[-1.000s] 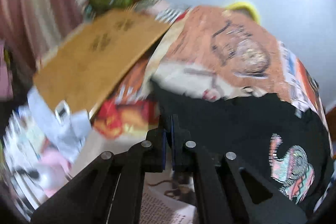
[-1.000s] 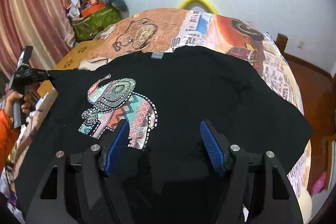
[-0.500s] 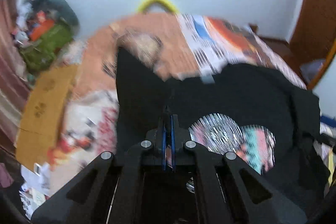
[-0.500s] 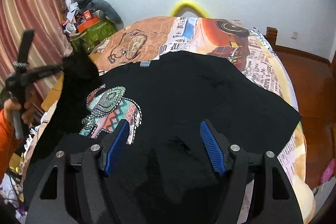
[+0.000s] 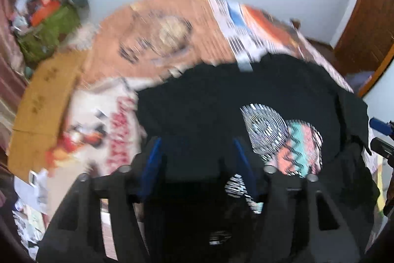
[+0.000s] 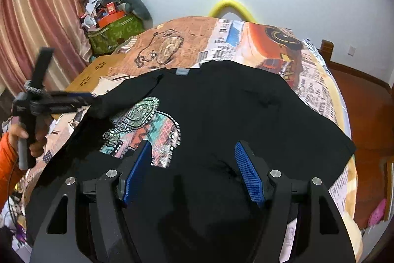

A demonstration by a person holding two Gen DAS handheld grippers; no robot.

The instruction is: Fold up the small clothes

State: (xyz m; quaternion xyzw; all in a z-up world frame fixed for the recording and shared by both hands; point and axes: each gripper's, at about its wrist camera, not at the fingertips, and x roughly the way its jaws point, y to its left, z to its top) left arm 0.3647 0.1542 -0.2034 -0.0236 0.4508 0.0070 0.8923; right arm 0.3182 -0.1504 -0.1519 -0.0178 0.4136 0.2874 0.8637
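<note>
The left gripper (image 5: pixel 197 159) hangs wide open over the black T-shirt (image 6: pixel 234 110), gripping nothing. At nine o'clock in the right view it reaches in level; the right gripper (image 6: pixel 194 169) gapes empty too.

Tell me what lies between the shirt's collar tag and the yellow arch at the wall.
Only the printed bedspread lies between the tag and the yellow arch, clearest in the right wrist view.

Newsprint-style lettering covered the bedspread (image 6: pixel 310 88), but it was too small and blurred to be read anywhere.
</note>
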